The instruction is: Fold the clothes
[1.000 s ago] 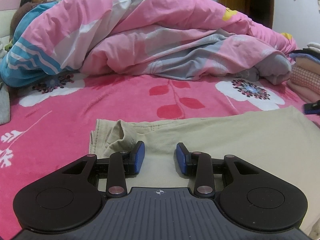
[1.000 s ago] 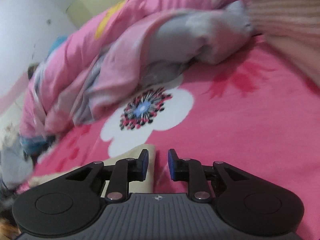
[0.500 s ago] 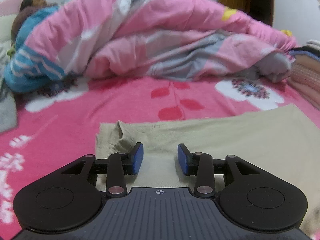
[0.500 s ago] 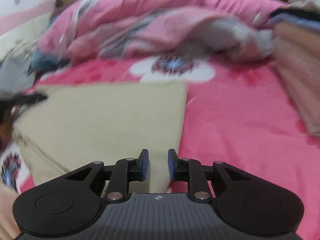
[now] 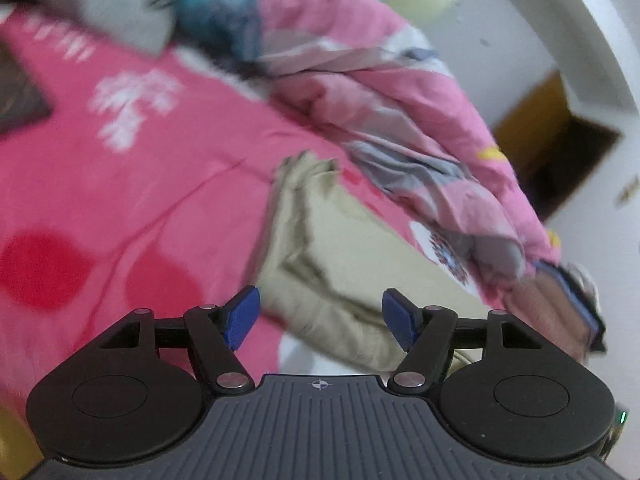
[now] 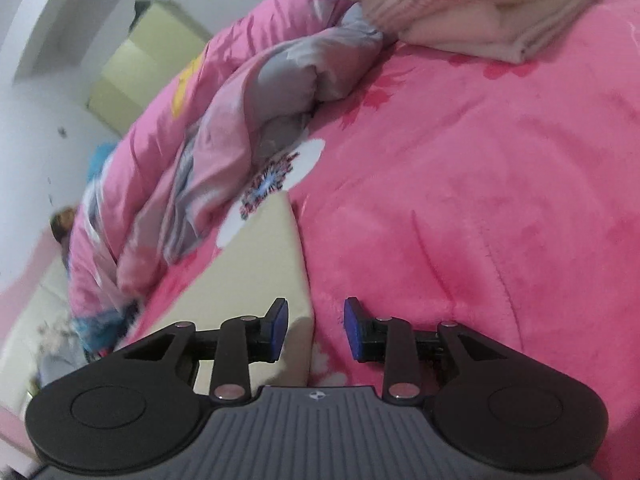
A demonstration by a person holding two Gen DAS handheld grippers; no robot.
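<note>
A beige garment (image 5: 340, 264) lies folded flat on the pink flowered bed cover (image 5: 120, 200). In the tilted left wrist view its rumpled end reaches toward my left gripper (image 5: 320, 318). The jaws there are opening, wide apart, and the cloth's edge lies between and below the blue pads without being pressed. In the right wrist view the same beige garment (image 6: 272, 256) shows its straight side edge and near corner. My right gripper (image 6: 316, 326) hovers at that corner, its jaws opening, and the pads do not touch the cloth.
A bunched pink, grey and blue quilt (image 5: 380, 92) fills the far side of the bed. A stack of folded pink and striped clothes (image 6: 460, 4) sits at the right end. Grey cloth (image 5: 104, 4) lies at the left. A person (image 6: 60, 226) lies under the quilt's far end.
Both views have rolled sideways and shifted along the garment. The left jaws have spread much wider; the right jaws have spread a little. The garment has stayed flat on the bed.
</note>
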